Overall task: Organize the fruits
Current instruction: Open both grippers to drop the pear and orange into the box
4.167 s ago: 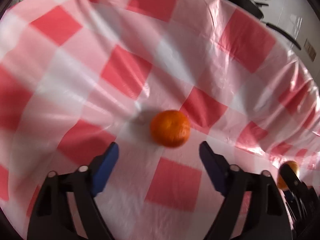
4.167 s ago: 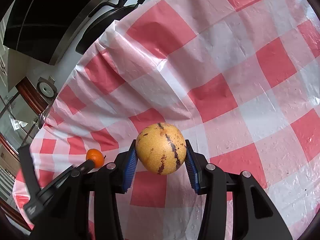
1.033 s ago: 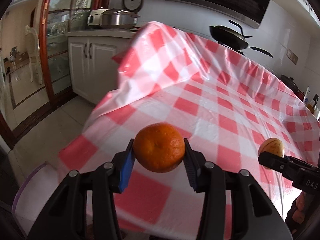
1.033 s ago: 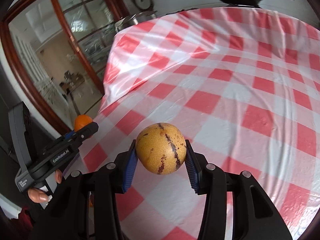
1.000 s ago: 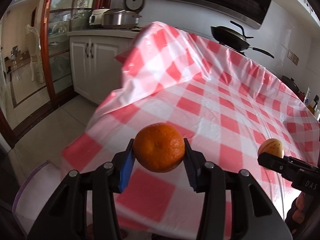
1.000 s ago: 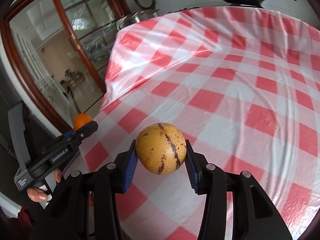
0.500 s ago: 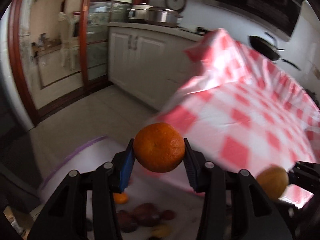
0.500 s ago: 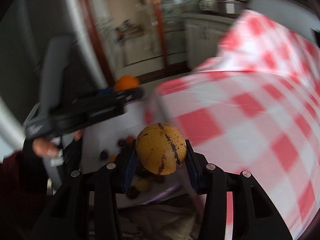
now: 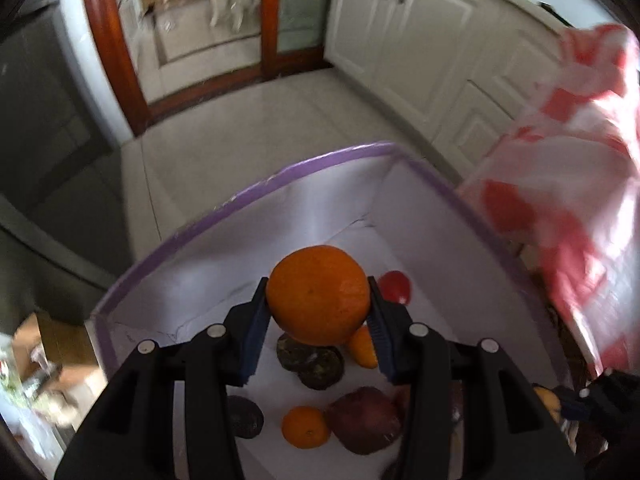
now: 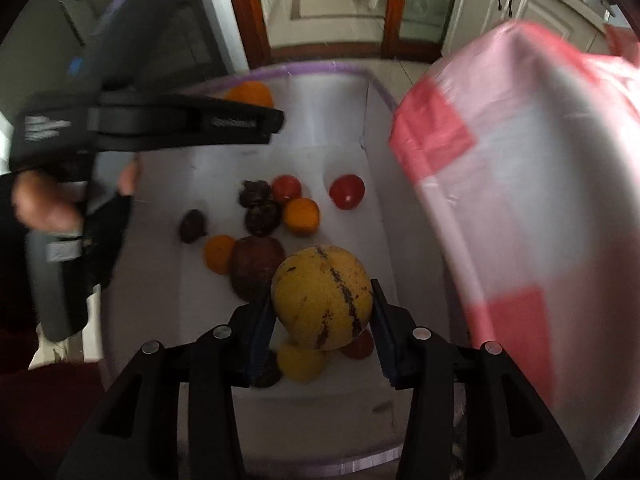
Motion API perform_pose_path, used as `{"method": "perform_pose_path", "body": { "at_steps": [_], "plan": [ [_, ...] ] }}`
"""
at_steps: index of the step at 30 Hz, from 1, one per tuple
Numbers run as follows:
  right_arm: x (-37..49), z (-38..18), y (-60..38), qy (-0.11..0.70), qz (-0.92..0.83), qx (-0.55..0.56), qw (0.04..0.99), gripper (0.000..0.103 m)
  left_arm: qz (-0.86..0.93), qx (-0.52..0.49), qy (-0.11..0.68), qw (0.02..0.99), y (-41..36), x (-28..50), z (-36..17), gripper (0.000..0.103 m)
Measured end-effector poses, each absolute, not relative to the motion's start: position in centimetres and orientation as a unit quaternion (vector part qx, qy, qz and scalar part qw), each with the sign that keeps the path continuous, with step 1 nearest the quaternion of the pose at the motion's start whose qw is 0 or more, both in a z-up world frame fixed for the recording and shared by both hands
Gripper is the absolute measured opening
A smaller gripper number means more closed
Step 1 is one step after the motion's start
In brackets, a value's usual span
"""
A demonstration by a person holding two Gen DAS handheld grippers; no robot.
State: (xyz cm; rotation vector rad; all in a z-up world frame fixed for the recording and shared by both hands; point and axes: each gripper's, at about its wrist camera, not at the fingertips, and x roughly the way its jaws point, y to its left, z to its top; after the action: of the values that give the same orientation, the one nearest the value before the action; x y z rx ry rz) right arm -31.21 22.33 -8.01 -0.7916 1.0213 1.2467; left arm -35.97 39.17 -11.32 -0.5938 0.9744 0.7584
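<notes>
Both grippers hang over the box [image 9: 280, 184]: left gripper [image 9: 318, 322] clamps the orange [image 9: 318, 300], right gripper [image 10: 322, 316] the melon [image 10: 322, 296]; next, drop both toward six o'clock.

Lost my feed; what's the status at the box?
Left claw shut on orange. Right claw shut on yellow striped melon. Both over purple-rimmed box; fruit already inside. Nothing blocking the drop.

We see our right gripper [image 10: 322, 312] clamping a yellow striped melon [image 10: 322, 297] above a purple-rimmed white box [image 10: 320, 69] of fruit; left gripper [image 10: 256, 118] blurred at ten o'clock, perhaps holding an orange [image 10: 250, 94].
</notes>
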Motion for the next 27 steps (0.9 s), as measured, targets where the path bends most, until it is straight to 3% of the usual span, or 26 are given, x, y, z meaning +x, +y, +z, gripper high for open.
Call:
{"method": "perform_pose_path", "body": {
  "at_steps": [13,15,22,23,27],
  "plan": [
    [-30.2,-13.1,27.1,0.461,0.494,-0.364,0.641,0.046,0.374,-0.299,0.487,0.730,41.7,-36.5,-16.6,0.046],
    [-30.1,-13.1,27.2,0.460,0.493,-0.368,0.640,0.046,0.376,-0.295,0.484,0.733,41.5,-36.5,-16.5,0.052],
    [-31.2,-10.4,25.3,0.430,0.527,-0.378,0.628,0.077,0.378,-0.266,0.467,0.754,40.9,-37.1,-14.2,0.056],
    [-31.5,-9.8,24.6,0.423,0.534,-0.384,0.624,0.079,0.373,-0.264,0.463,0.760,40.7,-37.4,-13.1,0.059],
    [-32.1,-7.4,20.8,0.417,0.567,-0.375,0.603,0.083,0.416,-0.210,0.430,0.773,38.8,-39.3,-8.2,0.088]
  ]
}}
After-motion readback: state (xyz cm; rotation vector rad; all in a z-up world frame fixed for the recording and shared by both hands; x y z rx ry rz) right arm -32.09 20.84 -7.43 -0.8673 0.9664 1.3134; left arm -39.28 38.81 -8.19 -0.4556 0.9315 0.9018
